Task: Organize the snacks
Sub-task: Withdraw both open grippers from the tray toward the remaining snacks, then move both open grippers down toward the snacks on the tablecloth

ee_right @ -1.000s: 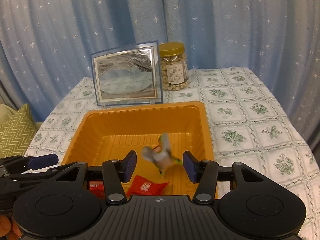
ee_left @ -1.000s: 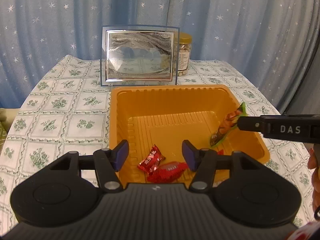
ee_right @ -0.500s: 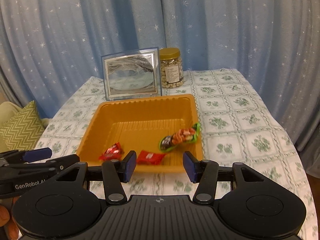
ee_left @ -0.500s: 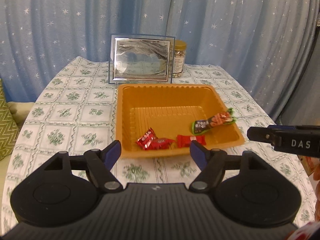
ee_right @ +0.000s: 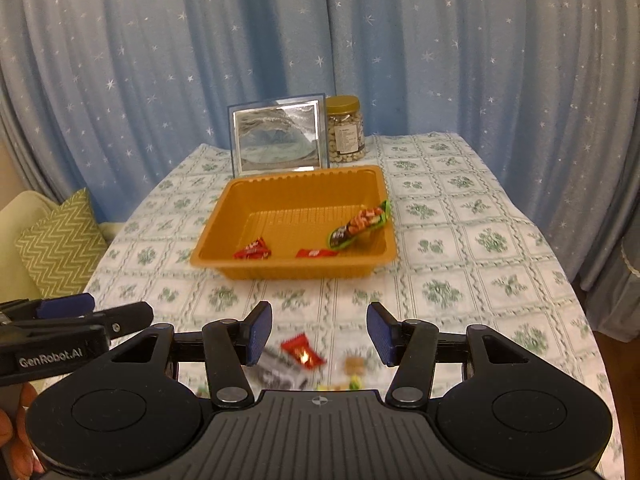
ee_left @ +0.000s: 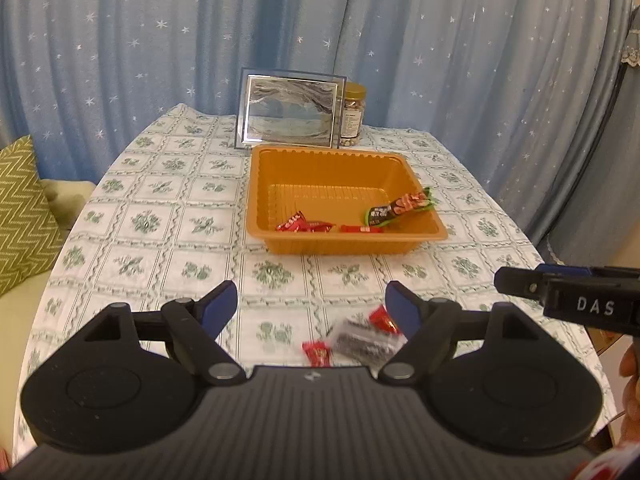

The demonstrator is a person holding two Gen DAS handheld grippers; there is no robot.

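Both of my grippers have pulled back from the orange plastic tray [ee_left: 434, 227] since a second ago, when my left jaws hung right over it and my right jaws were letting the green-and-orange snack packet [ee_left: 400, 209] fall.

Through my left wrist camera, the tray now sits well ahead on the floral checked tablecloth [ee_left: 160, 216]. That packet leans against the tray's right wall, beside three small red-wrapped candies [ee_left: 304, 224] on its floor. My left gripper [ee_left: 312, 304] hangs released, jaws wide apart and holding nothing. Just beyond it, loose on the cloth, lie a dark crinkled packet [ee_left: 362, 342] and two more red candies [ee_left: 318, 353]. My right gripper [ee_left: 516, 282] shows at the right edge.

Through my right wrist camera, the right gripper [ee_right: 319, 332] is likewise spread open and empty. A red candy [ee_right: 302, 351], a blurred dark packet and some small yellowish bits I cannot identify rest between its fingertips. The tray stands in front of the silver picture frame [ee_right: 278, 138] and the gold-lidded nut jar [ee_right: 345, 128].

So one drop seems done, and I judge these near snacks are next.
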